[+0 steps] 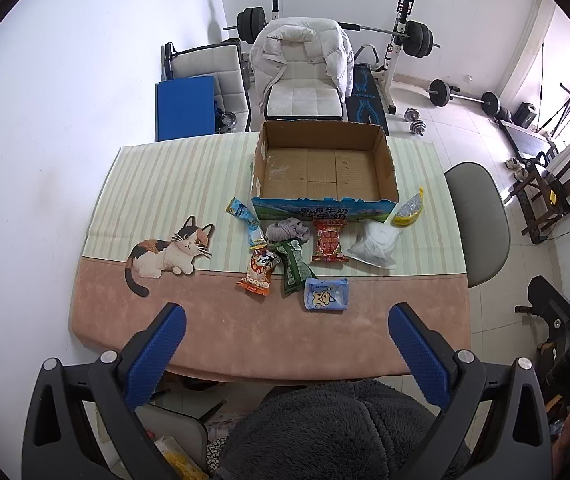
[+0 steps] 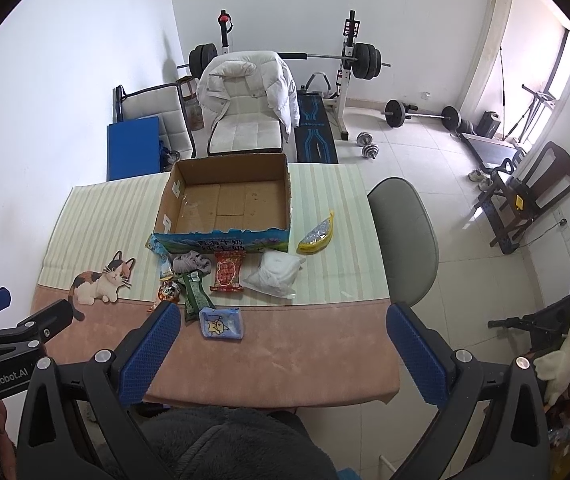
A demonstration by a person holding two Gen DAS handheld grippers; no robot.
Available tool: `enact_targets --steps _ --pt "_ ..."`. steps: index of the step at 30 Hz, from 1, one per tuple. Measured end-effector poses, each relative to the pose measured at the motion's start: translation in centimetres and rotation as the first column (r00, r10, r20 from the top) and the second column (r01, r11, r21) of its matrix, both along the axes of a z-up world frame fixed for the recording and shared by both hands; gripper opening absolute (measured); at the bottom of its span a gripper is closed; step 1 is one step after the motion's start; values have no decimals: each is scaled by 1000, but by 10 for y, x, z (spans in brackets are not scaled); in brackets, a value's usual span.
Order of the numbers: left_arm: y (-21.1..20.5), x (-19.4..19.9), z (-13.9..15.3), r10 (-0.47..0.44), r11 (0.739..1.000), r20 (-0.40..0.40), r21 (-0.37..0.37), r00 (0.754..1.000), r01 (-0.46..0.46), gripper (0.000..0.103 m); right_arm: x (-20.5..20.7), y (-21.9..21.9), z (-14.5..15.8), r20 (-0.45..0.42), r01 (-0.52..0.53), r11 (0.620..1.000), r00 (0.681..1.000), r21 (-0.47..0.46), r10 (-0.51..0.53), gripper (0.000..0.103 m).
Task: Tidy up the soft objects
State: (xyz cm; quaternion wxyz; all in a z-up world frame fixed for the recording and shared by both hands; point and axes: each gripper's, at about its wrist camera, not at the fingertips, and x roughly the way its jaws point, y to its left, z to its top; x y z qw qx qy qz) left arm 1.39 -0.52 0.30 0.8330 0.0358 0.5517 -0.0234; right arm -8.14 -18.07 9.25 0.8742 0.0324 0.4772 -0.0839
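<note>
One box (image 1: 325,204); eight soft items; two chairs.

Box (image 1: 325,204): open cardboard, empty, upright at the table's far edge.
Snack packets (image 1: 327,240): lying flat just before the box.
Grey cloth (image 1: 285,230): bunched, touching the box front.
White bag (image 1: 373,246): right of the packets.
Blue pouch (image 1: 326,294): nearest the table's front edge.

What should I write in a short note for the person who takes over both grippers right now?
Left gripper: open, holding nothing, above the table's near edge.
Right gripper: open, holding nothing, same height.
Cardboard box: on the table, nothing inside.
In front of the box: blue pouch, green packet, red packet, orange packet, grey cloth, white bag, banana-shaped item.
Done: nothing packed yet.
Left: probably move every item into the box.
</note>
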Motion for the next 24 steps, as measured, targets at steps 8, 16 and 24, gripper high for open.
enact_targets --steps 8,16,24 --pt "0 5 3 -7 1000 2 0 1000 7 103 -1 1 3 10 1 1000 1000 -7 -1 103" --pt "0 5 0 -8 1000 3 0 1000 8 103 -3 -2 3 19 7 1000 1000 -10 -7 103" --pt "1 6 -1 -6 1000 6 2 1000 6 103 -2 -1 3 19 6 1000 1000 -11 -6 103"
